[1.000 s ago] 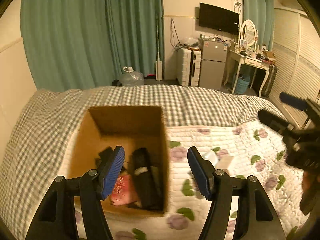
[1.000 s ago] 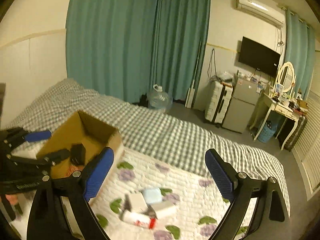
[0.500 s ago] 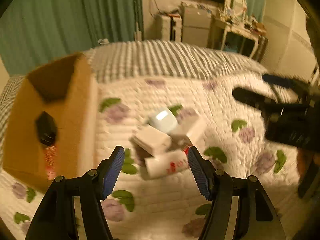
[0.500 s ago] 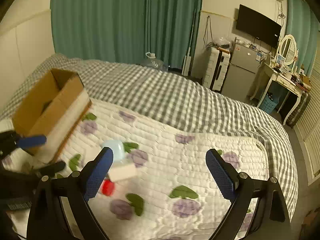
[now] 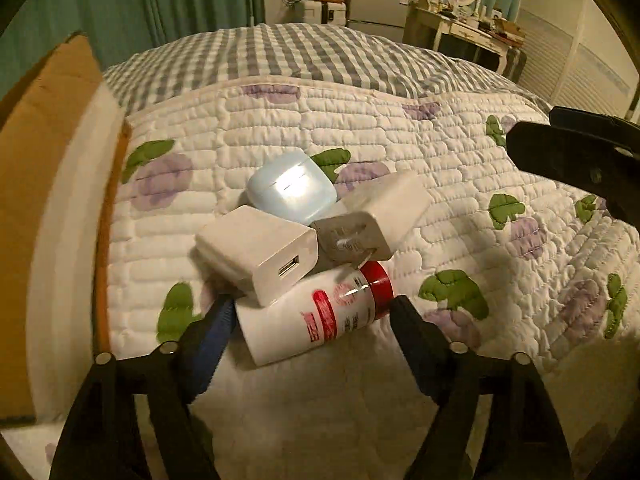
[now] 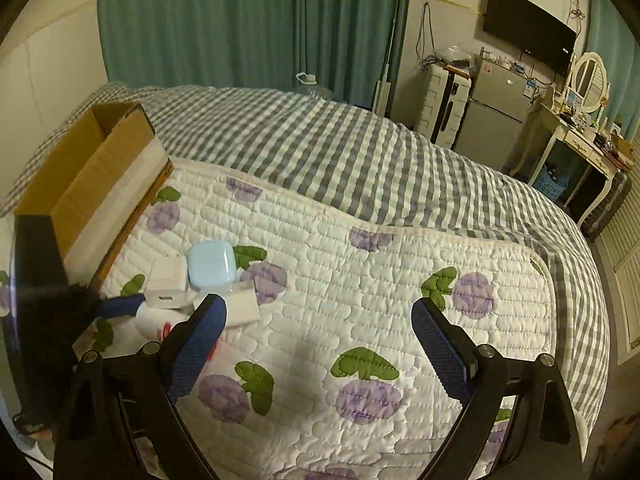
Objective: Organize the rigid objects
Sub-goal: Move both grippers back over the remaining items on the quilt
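On the flowered quilt [image 5: 460, 208] lies a small pile: a white bottle with a red cap [image 5: 312, 320] on its side, a white USB charger [image 5: 256, 252] leaning on it, a second white plug charger [image 5: 372, 216] and a light blue case [image 5: 290, 192]. My left gripper [image 5: 312, 308] is low over the pile. Its jaws are opening and straddle the bottle, their pads just off its two ends. The right gripper [image 6: 318, 304] hangs open above bare quilt to the right of the pile [image 6: 211, 266], with nothing between its fingers. A cardboard box [image 6: 80, 176] stands to the left.
A grey checked bedspread [image 6: 340, 148] covers the far half of the bed. Beyond the bed are green curtains [image 6: 240, 20], a white suitcase [image 6: 440, 108], a small fridge [image 6: 496, 116], a wall TV and a white dressing table [image 6: 580, 144]. The bed's edge drops off on the right.
My left gripper swung from above the box down and right onto the pile, and its jaws spread wider around the bottle. The right gripper sank toward the quilt.
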`<state>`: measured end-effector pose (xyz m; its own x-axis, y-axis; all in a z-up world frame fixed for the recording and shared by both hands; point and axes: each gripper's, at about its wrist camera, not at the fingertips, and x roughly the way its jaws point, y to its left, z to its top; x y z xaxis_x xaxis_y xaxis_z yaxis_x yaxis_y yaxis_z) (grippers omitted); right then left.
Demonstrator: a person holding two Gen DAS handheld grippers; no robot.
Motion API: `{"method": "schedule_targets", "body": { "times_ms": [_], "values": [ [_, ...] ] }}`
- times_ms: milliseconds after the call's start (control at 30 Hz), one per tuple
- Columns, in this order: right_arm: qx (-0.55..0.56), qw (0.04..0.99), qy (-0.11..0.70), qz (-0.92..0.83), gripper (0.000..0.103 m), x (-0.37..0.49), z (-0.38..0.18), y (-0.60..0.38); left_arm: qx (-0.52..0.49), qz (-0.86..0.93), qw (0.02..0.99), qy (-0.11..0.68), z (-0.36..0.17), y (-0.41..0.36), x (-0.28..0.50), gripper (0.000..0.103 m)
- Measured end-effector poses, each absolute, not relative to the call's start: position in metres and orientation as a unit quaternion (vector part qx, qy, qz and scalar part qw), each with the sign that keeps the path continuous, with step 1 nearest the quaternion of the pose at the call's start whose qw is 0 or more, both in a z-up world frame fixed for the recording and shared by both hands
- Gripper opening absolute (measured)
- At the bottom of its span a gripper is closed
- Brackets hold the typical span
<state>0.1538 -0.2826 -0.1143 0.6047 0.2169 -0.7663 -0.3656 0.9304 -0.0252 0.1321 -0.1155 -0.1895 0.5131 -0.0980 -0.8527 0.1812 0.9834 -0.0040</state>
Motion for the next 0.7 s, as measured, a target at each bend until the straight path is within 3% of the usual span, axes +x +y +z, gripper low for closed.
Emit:
{"method": "schedule_targets", "body": {
  "times_ms": [300, 467, 500, 667, 700],
  "values": [
    [-0.102, 0.882, 0.439, 0.139, 0.094, 0.159, -0.128, -0.282, -0.003, -0.079, 0.872, 0.483, -0.192, -0.105, 0.142, 0.084],
    [-0.111, 0.883, 0.437, 0.129, 0.094, 0.156, -0.130, -0.280, 0.028, -0.087, 0.872, 0.482, -0.189, -0.109, 0.135, 0.081],
    [-0.112, 0.883, 0.437, 0.127, 0.094, 0.155, -0.130, -0.280, 0.035, -0.089, 0.870, 0.483, -0.188, -0.108, 0.132, 0.078],
    [-0.118, 0.880, 0.439, 0.137, 0.094, 0.153, -0.134, -0.277, 0.056, -0.086, 0.863, 0.494, -0.190, -0.098, 0.117, 0.041],
    [-0.118, 0.879, 0.439, 0.142, 0.094, 0.153, -0.134, -0.275, 0.052, -0.089, 0.862, 0.497, -0.191, -0.094, 0.116, 0.038]
  ]
}}
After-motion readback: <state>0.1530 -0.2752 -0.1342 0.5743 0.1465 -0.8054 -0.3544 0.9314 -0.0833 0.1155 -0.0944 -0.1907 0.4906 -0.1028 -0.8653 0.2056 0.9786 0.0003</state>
